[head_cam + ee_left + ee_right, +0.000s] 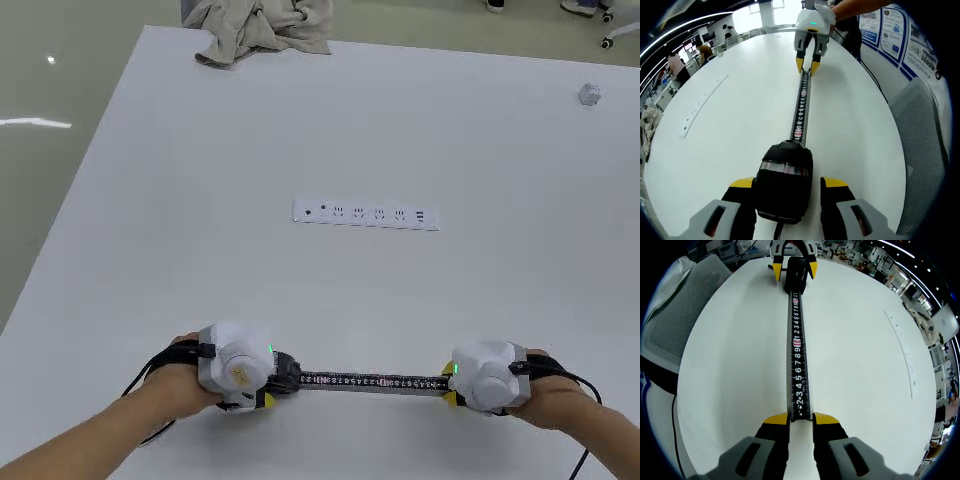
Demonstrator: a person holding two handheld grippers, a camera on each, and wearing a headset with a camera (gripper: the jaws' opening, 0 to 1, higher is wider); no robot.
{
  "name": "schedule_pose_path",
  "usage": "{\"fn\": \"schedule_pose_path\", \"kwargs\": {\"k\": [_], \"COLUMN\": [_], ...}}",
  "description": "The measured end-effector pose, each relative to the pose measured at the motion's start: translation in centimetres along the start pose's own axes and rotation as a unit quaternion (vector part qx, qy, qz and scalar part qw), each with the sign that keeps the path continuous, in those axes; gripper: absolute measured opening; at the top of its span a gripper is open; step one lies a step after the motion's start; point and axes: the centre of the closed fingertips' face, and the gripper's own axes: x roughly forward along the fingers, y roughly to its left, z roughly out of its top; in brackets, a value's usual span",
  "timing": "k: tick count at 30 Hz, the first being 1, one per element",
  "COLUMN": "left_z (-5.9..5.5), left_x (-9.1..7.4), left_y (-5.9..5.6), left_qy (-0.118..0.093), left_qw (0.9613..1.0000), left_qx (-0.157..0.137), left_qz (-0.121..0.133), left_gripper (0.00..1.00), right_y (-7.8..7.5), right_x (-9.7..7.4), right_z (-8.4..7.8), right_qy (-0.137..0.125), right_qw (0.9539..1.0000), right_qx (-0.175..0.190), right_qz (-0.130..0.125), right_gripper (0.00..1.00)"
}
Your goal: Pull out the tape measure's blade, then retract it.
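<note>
A white tabletop [200, 200] takes up most of the head view. On it are a crumpled grey cloth [262, 28] at the far left edge, a white power strip [365, 214] lying flat near the middle, and a small pale wad [590, 95] far off to the right. None of these are near the work.

The work sits at the near edge, where the two hands are held well apart. The left tool [788, 182] is clenched on the tape measure's black case [285, 376], with one yellow-tipped jaw pressed to each side of it. The case rests on the tabletop at the near left. The right tool [801, 418] is at the near right, and its jaws are pinched together on the free end of the blade [797, 355].

The blade runs straight and flat between them, low over the tabletop. Its printed numbers face up, and it shows no sag or twist. One end comes out of the mouth of the case and the other sits between the right tool's yellow tips.

On this showing, the first half of the task is largely done, since a good length of blade is drawn out and held taut. I cannot tell whether the pull is meant to go further. The retraction is yet to come. For that, the blade has to run back into the case, most likely guided in by the right tool rather than let snap. The left tool would keep the case steady throughout.
</note>
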Motion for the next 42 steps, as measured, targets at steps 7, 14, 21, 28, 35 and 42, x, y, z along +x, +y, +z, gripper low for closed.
{"fn": "schedule_pose_path", "kwargs": {"k": [7,14,21,28,35,42], "left_z": [-0.6,-1.6,-2.7,-3.7,-4.1,-4.5], "left_x": [-0.5,-1.2,-1.9,-2.9,-3.9,-4.5], "left_y": [-0.1,0.2,0.0,-0.4,-0.8,-1.1], "left_qy": [-0.006,-0.017,-0.029,-0.040,-0.057,-0.072], "left_qw": [0.9995,0.9973,0.9932,0.9872,0.9787,0.9697], "left_qx": [-0.026,-0.060,-0.099,-0.135,-0.174,-0.206], "left_qz": [0.015,0.039,0.054,0.075,0.094,0.110], "left_gripper": [0.52,0.58,0.63,0.71,0.74,0.78], "right_y": [-0.2,-0.3,0.3,1.1,1.3,0.9], "right_x": [-0.2,-0.3,-0.3,-0.5,-0.9,-1.9], "right_z": [0.1,-0.1,0.3,0.7,0.6,0.7], "right_qy": [-0.008,-0.017,-0.030,-0.050,-0.074,-0.098], "right_qw": [0.9992,0.9973,0.9929,0.9850,0.9717,0.9569], "right_qx": [0.037,0.066,0.110,0.158,0.211,0.254], "right_qz": [-0.014,-0.025,-0.035,-0.049,-0.075,-0.102], "right_gripper": [0.22,0.26,0.37,0.44,0.48,0.52]}}
